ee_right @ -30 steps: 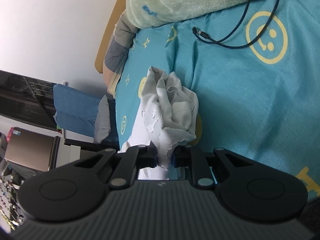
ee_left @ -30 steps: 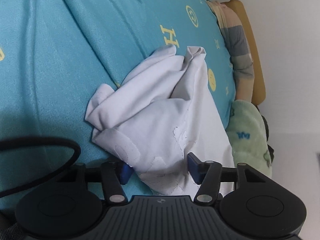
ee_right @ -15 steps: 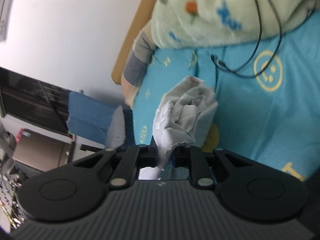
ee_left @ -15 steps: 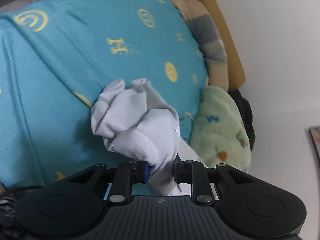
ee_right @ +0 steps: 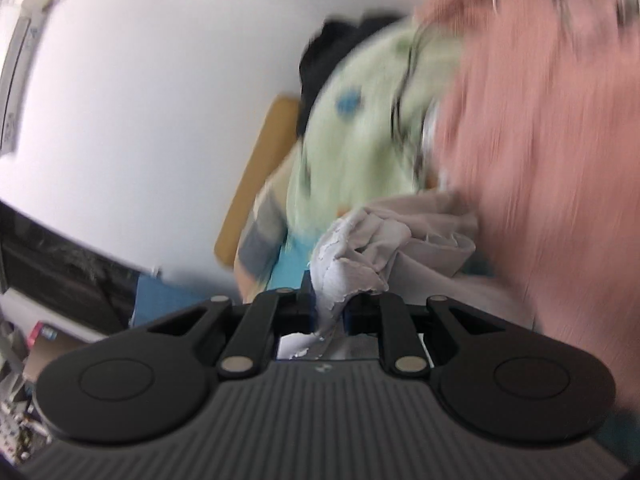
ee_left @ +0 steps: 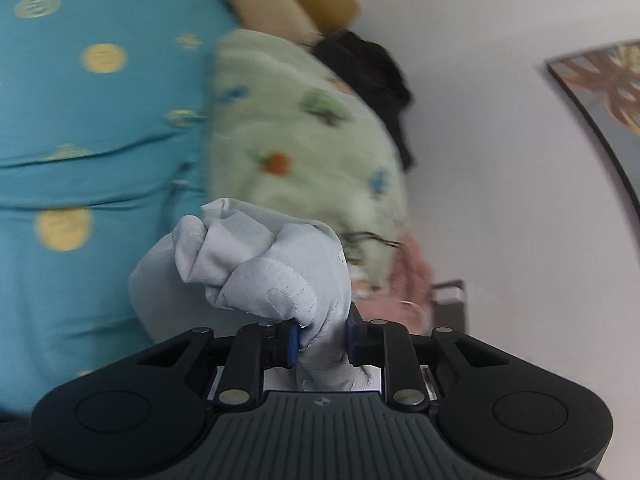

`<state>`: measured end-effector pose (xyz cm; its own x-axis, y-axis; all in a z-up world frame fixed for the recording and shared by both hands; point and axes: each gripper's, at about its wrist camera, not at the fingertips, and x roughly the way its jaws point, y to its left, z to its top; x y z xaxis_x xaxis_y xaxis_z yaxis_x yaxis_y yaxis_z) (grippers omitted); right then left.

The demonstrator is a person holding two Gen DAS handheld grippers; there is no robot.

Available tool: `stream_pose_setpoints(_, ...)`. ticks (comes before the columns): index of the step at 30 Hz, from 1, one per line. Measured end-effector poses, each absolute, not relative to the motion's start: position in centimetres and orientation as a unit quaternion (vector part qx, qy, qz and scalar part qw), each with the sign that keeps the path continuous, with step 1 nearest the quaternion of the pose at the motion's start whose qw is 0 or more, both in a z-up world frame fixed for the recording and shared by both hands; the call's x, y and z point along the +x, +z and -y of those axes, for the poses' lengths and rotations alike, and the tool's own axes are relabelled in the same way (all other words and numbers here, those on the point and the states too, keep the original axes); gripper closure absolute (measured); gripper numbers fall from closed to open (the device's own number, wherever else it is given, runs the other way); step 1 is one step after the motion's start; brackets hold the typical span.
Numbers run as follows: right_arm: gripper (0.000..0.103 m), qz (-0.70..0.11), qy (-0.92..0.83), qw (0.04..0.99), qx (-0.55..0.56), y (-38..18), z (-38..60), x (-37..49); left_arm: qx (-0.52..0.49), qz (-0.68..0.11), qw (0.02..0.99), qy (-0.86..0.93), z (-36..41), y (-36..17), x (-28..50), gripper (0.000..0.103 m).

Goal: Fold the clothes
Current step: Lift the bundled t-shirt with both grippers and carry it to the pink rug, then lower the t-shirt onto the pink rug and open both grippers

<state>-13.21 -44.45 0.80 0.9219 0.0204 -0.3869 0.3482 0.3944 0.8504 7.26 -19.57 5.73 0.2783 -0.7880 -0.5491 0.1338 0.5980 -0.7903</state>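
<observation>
The crumpled white cloth garment (ee_left: 276, 276), soft and bunched into rounded folds with a frayed, flaky printed patch, is hanging pinched in both tools at once: the left gripper (ee_left: 320, 340) is clamping its blue-padded fingers on a thick wad of it, and the right gripper (ee_right: 330, 310) is squeezing a ragged edge (ee_right: 360, 248). Beyond the left fingers the smooth teal bedsheet with yellow smiley prints (ee_left: 80, 140) is lying. Ahead sits a fuzzy pale-green blanket (ee_left: 304, 140), and a blurred pink fleece (ee_right: 540, 140) is filling the right gripper's right side.

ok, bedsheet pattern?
Teal cotton bedsheet with a yellow print of smiley circles and small motifs, blurred here. Shows best in the left wrist view.
</observation>
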Motion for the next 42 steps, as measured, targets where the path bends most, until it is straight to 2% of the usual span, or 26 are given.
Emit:
stream_pose_setpoints(5, 0.087, -0.078, -0.133, 0.861, 0.485, 8.4, 52.8, -15.4, -0.338, -0.452, 0.703, -0.433, 31.0, 11.5, 8.2, 0.080)
stream_pose_setpoints(8, 0.087, -0.020, -0.167, 0.895, 0.413, 12.0, 55.2, -18.2, -0.329, -0.399, 0.690, -0.507, 37.0, 12.6, 7.2, 0.080)
stream_pose_setpoints(11, 0.087, -0.008, -0.219, 0.904, 0.367, 11.2, 55.9, -21.0, -0.313, -0.385, 0.678, -0.543, 41.3, 9.7, 5.3, 0.080)
stream_pose_setpoints(14, 0.087, -0.052, -0.269, 0.889, 0.367, 6.8, 56.3, -23.2, -0.258, -0.405, 0.680, -0.554, 43.6, 4.2, 3.0, 0.080)
stream_pose_setpoints(18, 0.087, -0.126, -0.292, 0.849, 0.422, -0.6, 56.3, -26.0, -0.166, -0.450, 0.688, -0.544, 43.1, -3.4, -0.1, 0.080)
stream_pose_setpoints(21, 0.084, -0.133, -0.294, 0.839, 0.437, -3.5, 55.0, -27.2, -0.138, -0.434, 0.699, -0.552, 42.1, -4.9, -1.6, 0.076)
stream_pose_setpoints(25, 0.083, -0.144, -0.311, 0.841, 0.419, -2.7, 53.8, -27.3, -0.108, -0.428, 0.710, -0.548, 41.1, -3.2, -1.7, 0.072)
stream_pose_setpoints(27, 0.080, -0.168, -0.332, 0.839, 0.397, -1.9, 53.3, -27.6, -0.086, -0.427, 0.717, -0.544, 40.7, -1.8, -1.8, 0.052)
stream_pose_setpoints(28, 0.080, -0.175, -0.336, 0.839, 0.390, -1.3, 52.9, -28.0, -0.073, -0.424, 0.722, -0.542, 40.3, -1.2, -2.0, 0.045)
stream_pose_setpoints(29, 0.077, -0.183, -0.341, 0.839, 0.384, -0.7, 52.6, -28.3, -0.061, -0.415, 0.731, -0.538, 39.7, -0.3, -2.3, 0.032)
stream_pose_setpoints(30, 0.064, -0.186, -0.342, 0.842, 0.374, 0.0, 52.1, -28.5, -0.051, -0.399, 0.744, -0.534, 38.9, 0.6, -2.8, 0.017)
stream_pose_setpoints(31, 0.052, -0.189, -0.343, 0.845, 0.365, 0.7, 51.7, -28.6, -0.043, -0.380, 0.757, -0.530, 38.2, 1.5, -3.3, 0.011)
stream_pose_setpoints(32, 0.025, -0.184, -0.344, 0.849, 0.357, 1.3, 51.1, -29.1, -0.037, -0.363, 0.767, -0.528, 37.5, 2.4, -3.8, 0.005)
stream_pose_setpoints(33, 0.012, -0.173, -0.344, 0.854, 0.349, 1.9, 50.6, -29.3, -0.032, -0.351, 0.774, -0.526, 36.8, 3.3, -4.1, 0.002)
stream_pose_setpoints(42, 0.014, -0.143, -0.337, 0.901, 0.231, 8.2, 43.4, -30.8, 0.000, -0.249, 0.820, -0.515, 29.2, 10.3, -9.3, 0.000)
